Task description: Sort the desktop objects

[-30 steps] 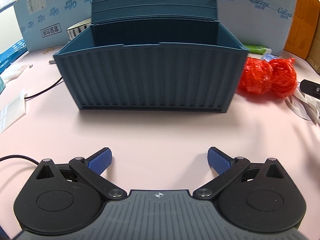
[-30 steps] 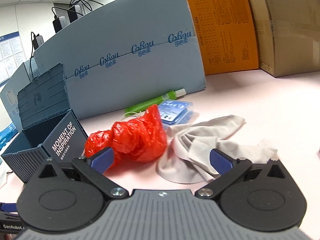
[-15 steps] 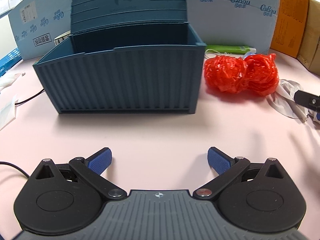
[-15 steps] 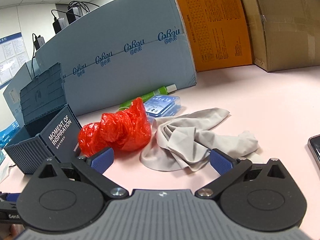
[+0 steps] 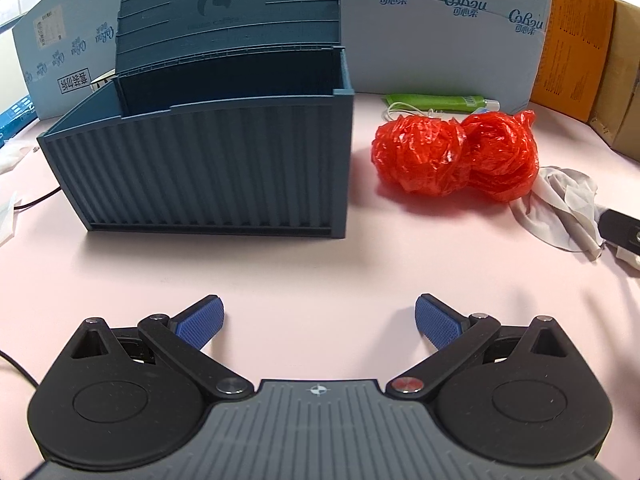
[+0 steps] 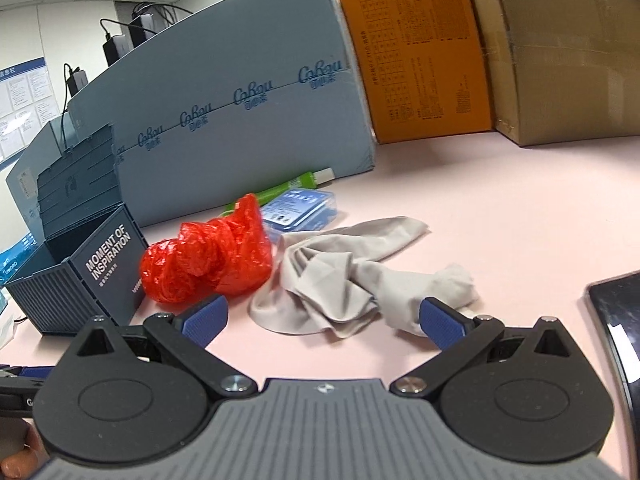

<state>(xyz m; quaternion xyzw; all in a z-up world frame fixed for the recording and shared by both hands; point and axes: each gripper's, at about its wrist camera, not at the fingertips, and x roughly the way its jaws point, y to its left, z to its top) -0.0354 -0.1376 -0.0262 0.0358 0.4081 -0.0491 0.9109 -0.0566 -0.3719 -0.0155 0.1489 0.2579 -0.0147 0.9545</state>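
Observation:
A dark blue container-shaped storage box [image 5: 208, 168] stands open on the pink desk, its lid up; it also shows in the right wrist view [image 6: 76, 280]. A crumpled red plastic bag [image 5: 452, 152] lies to its right, also seen in the right wrist view [image 6: 208, 256]. A grey cloth [image 6: 352, 276] lies beside the bag, with a green tube [image 6: 280, 190] and a blue packet [image 6: 300, 208] behind. My left gripper [image 5: 318, 322] is open and empty over bare desk. My right gripper [image 6: 322, 318] is open, empty, just short of the cloth.
Light blue cartons [image 6: 240, 92], an orange box [image 6: 416, 52] and a brown box [image 6: 568, 48] wall the back of the desk. A dark phone [image 6: 618, 320] lies at the right. A black cable [image 5: 36, 200] and papers lie left of the storage box.
The left gripper's view has swung right, so the box sits further left and the red bag nearer the centre. The right gripper has drawn back and turned slightly; a phone edge now shows.

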